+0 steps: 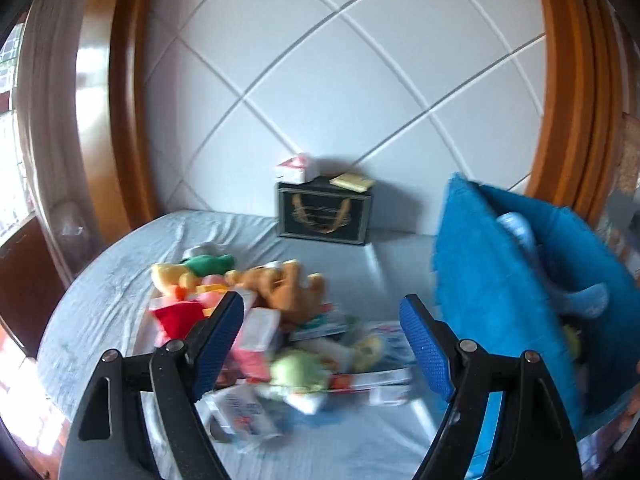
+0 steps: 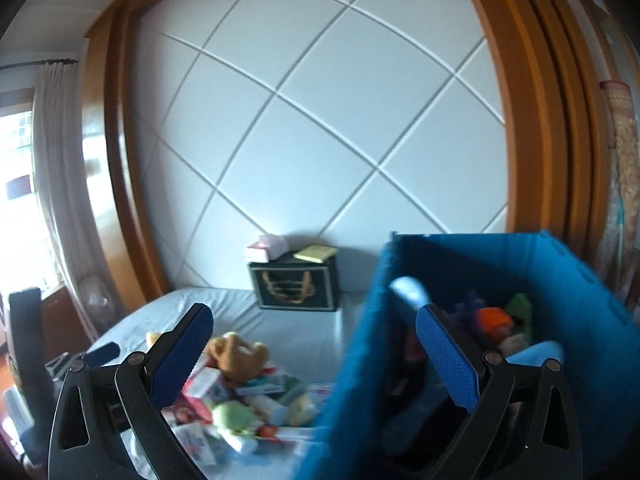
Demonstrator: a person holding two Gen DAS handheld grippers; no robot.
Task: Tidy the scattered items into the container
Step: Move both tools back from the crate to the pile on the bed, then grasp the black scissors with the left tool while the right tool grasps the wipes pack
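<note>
- Left wrist view: the left gripper [image 1: 322, 334] stands wide apart with nothing between its blue pads, and it hangs above the pile of toys and packets [image 1: 280, 344] on the grey sheet [image 1: 120, 280].
- Only this view shows the far left of the pile: a yellow and green plush [image 1: 192, 270] with a red piece [image 1: 176, 318] just ahead of the left finger [image 1: 218, 344].
- The brown plush [image 1: 280, 282] lies ahead of the gripper between its fingers, long axis running left to right; blur hides which end is its head.
- The pale green plush [image 1: 300, 368] sits between the fingers, nearer the camera.
- The blue container [image 1: 480, 280] stands just beyond the right finger, tilted, its mouth facing right and up, with a light blue toy [image 1: 516, 228] inside.
- Right wrist view: the right gripper [image 2: 314, 354] is also spread wide and holds nothing.
- Its left finger hangs over the pile, and its right finger [image 2: 448, 360] shows in front of the container's opening.
- Only this view looks down into the container: an orange item [image 2: 494, 320] and a green item [image 2: 520, 310] lie well ahead of the right finger.
- Only here, dark gear at the far left edge [image 2: 28, 340], too unclear to name.
- Both views show a dark box [image 2: 294, 286] against the quilted white headboard [image 2: 320, 120], well beyond the fingertips.
</note>
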